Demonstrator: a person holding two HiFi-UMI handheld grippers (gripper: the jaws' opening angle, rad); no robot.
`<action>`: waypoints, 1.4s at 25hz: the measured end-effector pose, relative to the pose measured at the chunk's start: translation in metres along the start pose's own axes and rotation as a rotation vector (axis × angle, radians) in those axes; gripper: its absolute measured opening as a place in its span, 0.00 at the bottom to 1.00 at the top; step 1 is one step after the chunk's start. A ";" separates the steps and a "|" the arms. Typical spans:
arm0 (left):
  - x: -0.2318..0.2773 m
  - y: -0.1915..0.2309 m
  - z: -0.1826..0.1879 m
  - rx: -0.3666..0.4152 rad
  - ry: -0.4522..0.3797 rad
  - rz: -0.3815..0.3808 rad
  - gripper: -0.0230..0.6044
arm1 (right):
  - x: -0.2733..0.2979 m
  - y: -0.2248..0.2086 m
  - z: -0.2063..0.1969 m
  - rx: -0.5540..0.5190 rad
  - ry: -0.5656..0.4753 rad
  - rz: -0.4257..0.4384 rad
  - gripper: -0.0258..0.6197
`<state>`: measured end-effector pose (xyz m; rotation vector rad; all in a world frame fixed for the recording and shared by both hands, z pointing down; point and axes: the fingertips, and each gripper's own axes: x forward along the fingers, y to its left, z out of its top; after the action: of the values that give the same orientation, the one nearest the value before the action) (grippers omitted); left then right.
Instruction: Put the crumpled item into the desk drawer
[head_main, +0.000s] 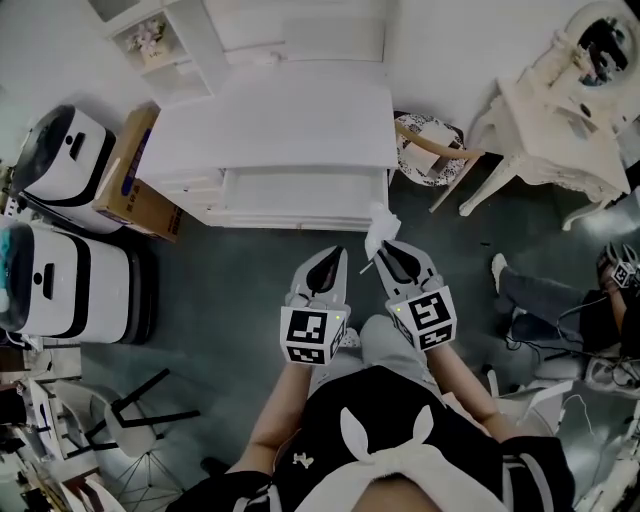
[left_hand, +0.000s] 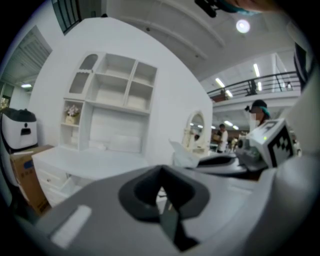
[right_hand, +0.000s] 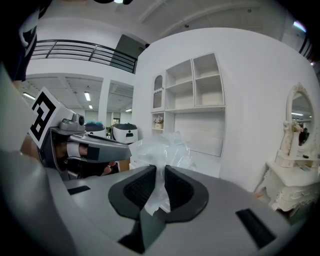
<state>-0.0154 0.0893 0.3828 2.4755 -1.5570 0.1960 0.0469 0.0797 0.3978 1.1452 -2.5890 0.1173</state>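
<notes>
Right gripper (right_hand: 159, 176) is clamped on a tail of the crumpled clear plastic (right_hand: 162, 149). The bulk sits ahead of the jaws, in the air just off the front right corner of the white desk (head_main: 270, 120). Left gripper (left_hand: 161, 194) is closed and empty. Drawer (head_main: 300, 195) at the desk's front edge looks pulled out.

Risk: the thin pinch slips. The springy film may also cling to the jaws, or catch the drawer's front edge and drop to the floor (head_main: 230, 280).

The white table's (head_main: 270, 130) top hides most of its white drawer (head_main: 300, 195), which seems slightly open. The crumpled clear plastic item's (right_hand: 162, 150) lower end disappears between the right tool's (right_hand: 159, 180) dark pads (right_hand: 139, 189).
</notes>
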 end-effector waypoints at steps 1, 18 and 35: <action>0.000 0.001 -0.001 -0.005 0.001 0.000 0.04 | 0.000 -0.001 -0.001 0.002 0.004 -0.003 0.12; 0.039 0.031 -0.014 -0.029 0.046 -0.019 0.04 | 0.033 -0.033 -0.009 0.007 0.040 -0.052 0.12; 0.086 0.068 -0.016 -0.021 0.087 -0.026 0.04 | 0.086 -0.068 -0.009 0.014 0.054 -0.065 0.12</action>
<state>-0.0394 -0.0106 0.4246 2.4354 -1.4833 0.2782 0.0444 -0.0256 0.4298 1.2129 -2.5049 0.1504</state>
